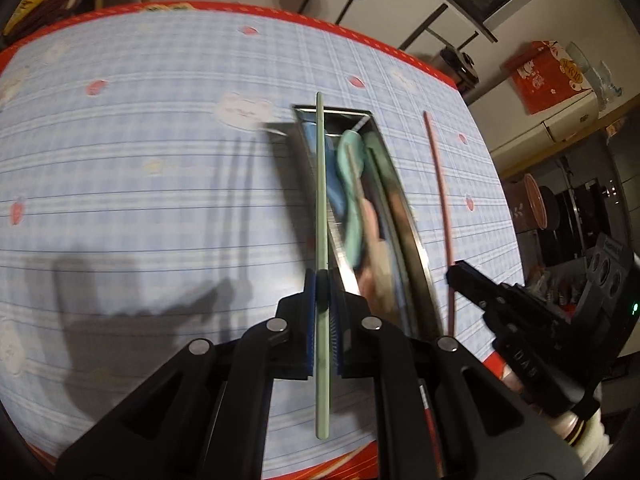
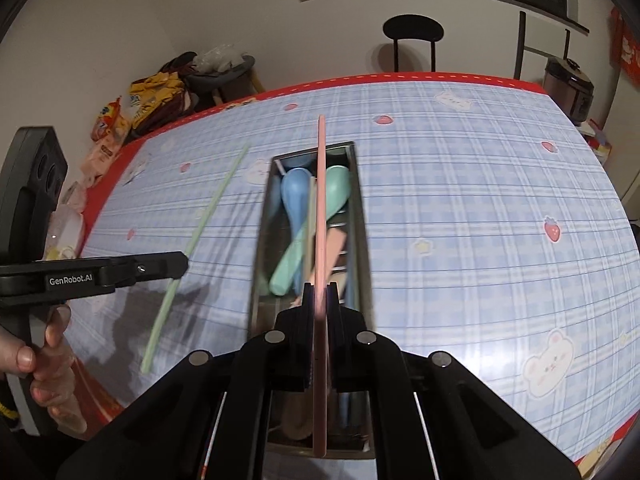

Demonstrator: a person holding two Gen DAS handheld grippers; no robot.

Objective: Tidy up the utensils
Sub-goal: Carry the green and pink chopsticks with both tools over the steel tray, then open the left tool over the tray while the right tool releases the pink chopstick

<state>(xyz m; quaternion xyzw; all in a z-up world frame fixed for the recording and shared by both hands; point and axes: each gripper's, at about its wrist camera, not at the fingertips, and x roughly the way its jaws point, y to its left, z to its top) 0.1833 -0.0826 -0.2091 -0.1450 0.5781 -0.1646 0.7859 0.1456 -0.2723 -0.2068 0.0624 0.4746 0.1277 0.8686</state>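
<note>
Surface: a table (image 2: 480, 208) under a blue plaid cloth printed with bears and strawberries, edged in red; the room beyond holds black stools and a pale wall.
Left gripper (image 1: 322, 280): nearest in the left wrist view, its blue-padded jaws are pressed together on a green chopstick (image 1: 321, 200), which runs straight ahead between the pads and overhangs behind them.
Right gripper (image 2: 320, 292): nearest in the right wrist view, its jaws are clamped on a pink chopstick (image 2: 320, 208), held edge-on and pointing forward over the tray.
Writing: the side of the left gripper, seen from the right wrist view, reads "GenRobot.AI" in white on black; a bare hand (image 2: 48, 356) grips its handle below.
Tray: a long stainless-steel utensil tray (image 2: 360, 216) lies on the cloth just beyond both grippers, its length running away from them.
Tray contents: a blue spoon (image 2: 292, 200), a teal spoon (image 2: 336, 192) and pinkish-beige utensils lie jumbled inside; their exact count is blurred.
Far side: yellow snack bags (image 2: 156, 100) are piled past the table's left corner, their print too small to read; a rice cooker (image 2: 568, 88) stands at the far right.
</note>
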